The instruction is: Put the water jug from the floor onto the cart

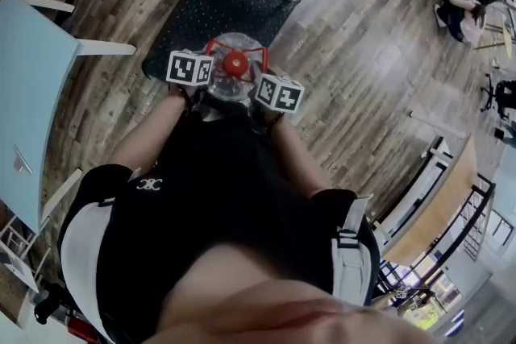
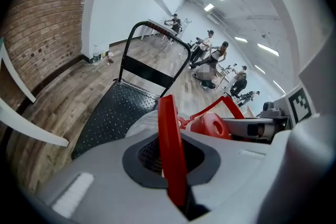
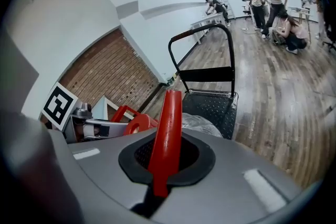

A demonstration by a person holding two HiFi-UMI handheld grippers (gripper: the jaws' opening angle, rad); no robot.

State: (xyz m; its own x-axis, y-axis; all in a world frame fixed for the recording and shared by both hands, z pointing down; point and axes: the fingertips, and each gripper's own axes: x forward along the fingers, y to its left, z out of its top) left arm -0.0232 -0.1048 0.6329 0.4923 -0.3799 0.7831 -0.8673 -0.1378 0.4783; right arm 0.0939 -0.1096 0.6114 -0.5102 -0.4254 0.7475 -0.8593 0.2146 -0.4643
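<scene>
Black top [image 1: 218,205], white logo [image 1: 147,185]; white-panelled sleeves [image 1: 81,246].

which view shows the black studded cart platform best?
Head view: the black studded cart platform is seen from above almost whole, with part of its near edge behind the clear water jug. In the left gripper view the platform is oblique, one side only. The right gripper view shows a small patch beyond the jug.

Clear water jug [image 1: 234,64] with red cap and handle, upright at near end of black studded platform cart [image 1: 218,4]
</scene>
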